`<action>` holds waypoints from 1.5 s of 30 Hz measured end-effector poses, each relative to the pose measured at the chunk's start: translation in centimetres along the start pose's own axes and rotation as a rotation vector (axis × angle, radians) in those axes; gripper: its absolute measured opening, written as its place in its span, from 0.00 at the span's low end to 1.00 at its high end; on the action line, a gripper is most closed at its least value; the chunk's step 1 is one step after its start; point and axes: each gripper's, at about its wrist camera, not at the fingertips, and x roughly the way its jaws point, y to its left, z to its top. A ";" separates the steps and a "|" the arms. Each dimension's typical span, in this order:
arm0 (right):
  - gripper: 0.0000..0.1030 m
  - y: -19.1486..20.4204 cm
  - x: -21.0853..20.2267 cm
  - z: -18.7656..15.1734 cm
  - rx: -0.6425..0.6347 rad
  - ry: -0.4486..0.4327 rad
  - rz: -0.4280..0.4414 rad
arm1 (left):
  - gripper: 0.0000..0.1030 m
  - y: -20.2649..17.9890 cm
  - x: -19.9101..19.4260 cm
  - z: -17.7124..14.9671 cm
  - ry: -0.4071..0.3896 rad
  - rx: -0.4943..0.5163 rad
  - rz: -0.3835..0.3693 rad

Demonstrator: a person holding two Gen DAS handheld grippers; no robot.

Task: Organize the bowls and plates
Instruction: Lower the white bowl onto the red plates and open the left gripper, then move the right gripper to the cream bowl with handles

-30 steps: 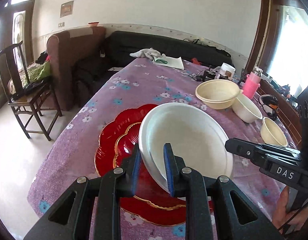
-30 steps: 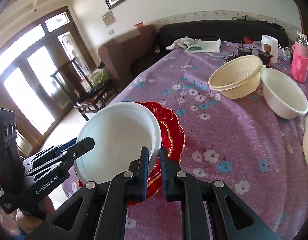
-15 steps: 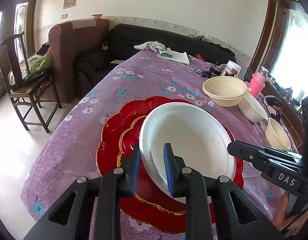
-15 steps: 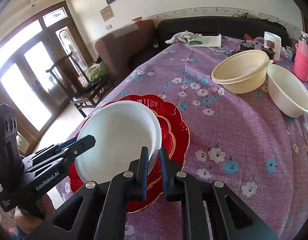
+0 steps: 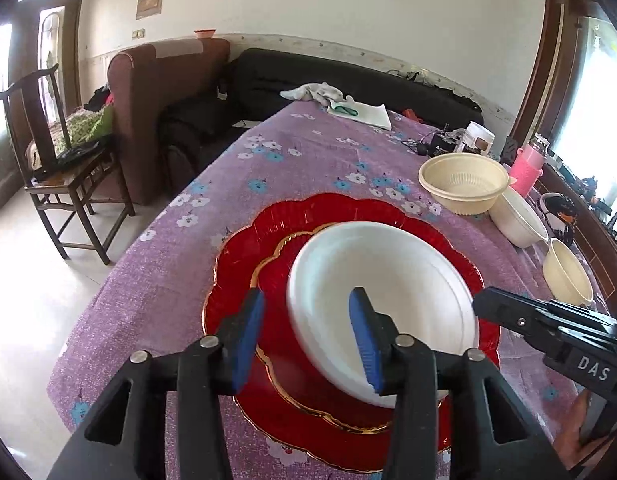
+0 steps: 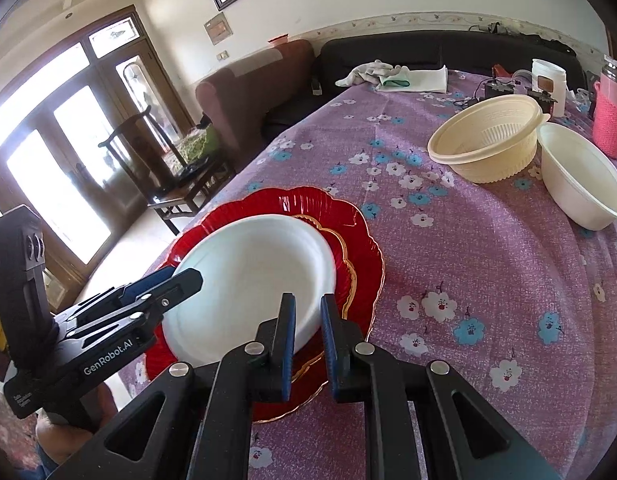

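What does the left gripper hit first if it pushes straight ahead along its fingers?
Most likely the white plate: the left gripper, jaws just opened, straddles its near rim, with the red plate underneath. Depth unclear.

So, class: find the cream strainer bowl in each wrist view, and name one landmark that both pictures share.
Left wrist view: cream strainer bowl at upper right, beyond the red plate.
Right wrist view: cream strainer bowl at upper right, left of the white bowl.
Shared landmark: the white plate resting on the red plate.
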 end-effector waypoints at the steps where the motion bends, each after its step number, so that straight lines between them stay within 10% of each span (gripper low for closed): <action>1: 0.14 0.0 -0.3 0.0 0.002 -0.005 0.002 | 0.43 -0.1 -0.2 0.0 -0.006 0.000 0.007; 24: 0.27 -8.1 -7.8 -1.1 0.221 -0.145 0.000 | 0.57 -9.2 -4.2 -0.6 -0.149 0.225 0.050; 45: 0.35 -16.9 -15.7 -3.9 0.408 -0.277 -0.087 | 0.61 -21.4 -1.2 -5.4 -0.017 0.469 -0.174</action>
